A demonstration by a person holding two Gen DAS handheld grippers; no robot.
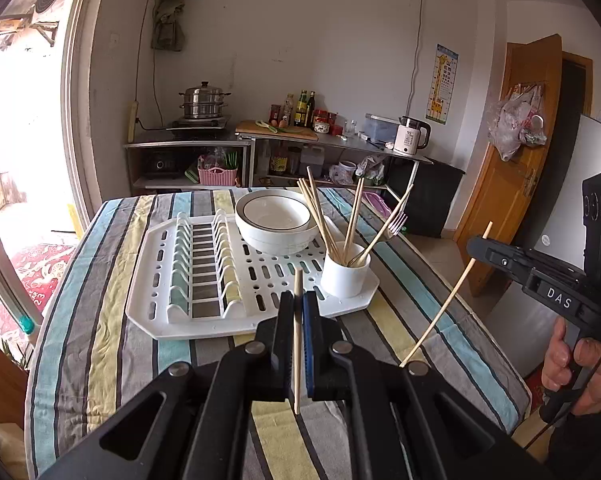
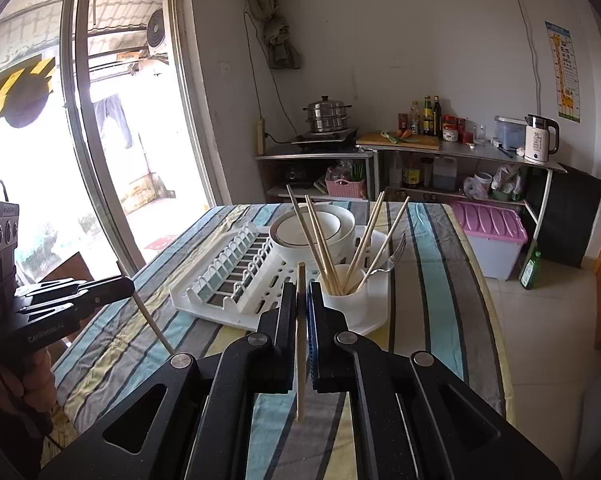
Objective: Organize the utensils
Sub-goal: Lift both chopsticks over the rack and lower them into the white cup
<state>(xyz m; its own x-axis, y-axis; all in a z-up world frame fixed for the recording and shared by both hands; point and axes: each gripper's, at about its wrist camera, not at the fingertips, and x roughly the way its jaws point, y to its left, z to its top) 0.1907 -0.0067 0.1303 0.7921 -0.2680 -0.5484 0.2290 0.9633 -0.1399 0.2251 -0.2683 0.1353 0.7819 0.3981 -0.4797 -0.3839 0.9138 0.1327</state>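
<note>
chopstick point(image 1: 297, 336) stands upright, 12-to-6, clenched in left gripper point(image 1: 299, 300); right gripper point(image 2: 301, 292) likewise grasps its chopstick point(image 2: 300, 344); striped table point(image 1: 100, 320) open toward 6.

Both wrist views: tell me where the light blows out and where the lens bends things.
Left wrist view: the window at left is blown out white, its frame bowed; the door at right leans. Right wrist view: the window glares white, its frame curved; the table stays evenly lit and sharp.

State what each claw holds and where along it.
Left claw pinches one chopstick around mid-length, ends sticking out above and below. Right claw pinches a second chopstick likewise.
</note>
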